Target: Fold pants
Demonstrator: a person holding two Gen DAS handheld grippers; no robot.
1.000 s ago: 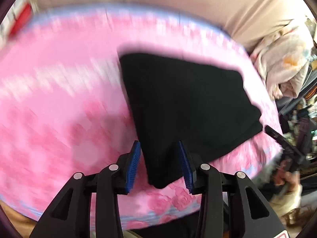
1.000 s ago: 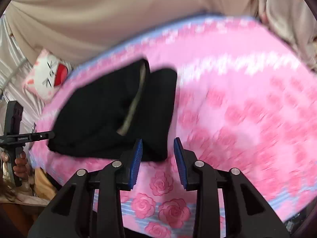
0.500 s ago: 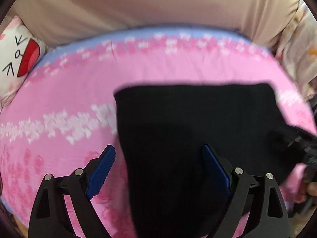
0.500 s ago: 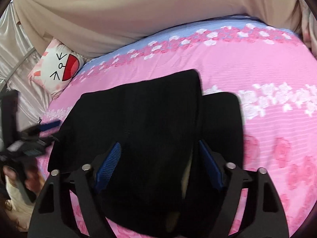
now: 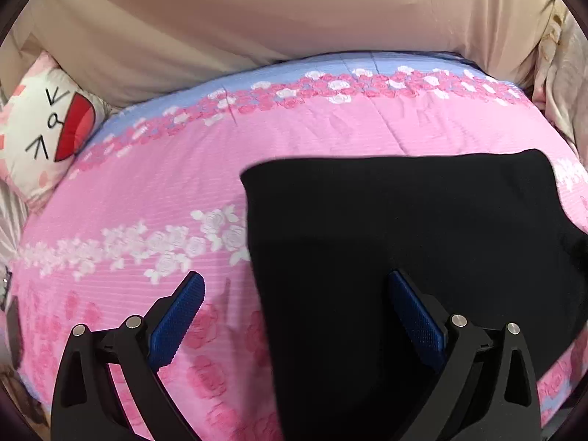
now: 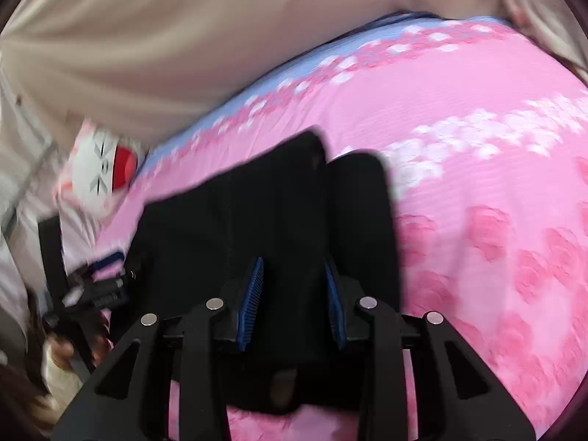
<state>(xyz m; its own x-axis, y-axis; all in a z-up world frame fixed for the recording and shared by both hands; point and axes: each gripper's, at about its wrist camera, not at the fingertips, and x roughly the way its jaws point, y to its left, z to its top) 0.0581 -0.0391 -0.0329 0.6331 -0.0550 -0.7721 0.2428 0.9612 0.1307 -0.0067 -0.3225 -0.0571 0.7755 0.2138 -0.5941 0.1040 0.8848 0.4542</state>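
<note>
Black fabric fills the bottom of both views: the pants (image 5: 422, 257) lie folded on the pink bedspread (image 5: 147, 191), right under your grippers.

In the left wrist view, your left gripper (image 5: 296, 316) has its jaws spread wide and holds nothing. One blue pad (image 5: 176, 316) hangs over bare bedspread at lower left; the other sits over the black cloth at lower centre. The left edge of the pants runs up the frame between them, so this gripper straddles that edge. From there the pants stretch toward the right of the frame, their far edge lying roughly level across the middle.

In the right wrist view, which is blurred, your right gripper (image 6: 294, 294) has its jaws drawn partway together, with black cloth in the gap. Whether the pads actually pinch it, I can't tell. Here the pants (image 6: 275, 202) run up and away toward the frame's centre, a narrower layer showing along their right side.

Beyond them is the cat-face pillow (image 5: 40, 128) at the left and beige cloth (image 5: 275, 11) across the top.

My read: your right gripper is nearer to a grip; the left needs to close on that edge first.
</note>
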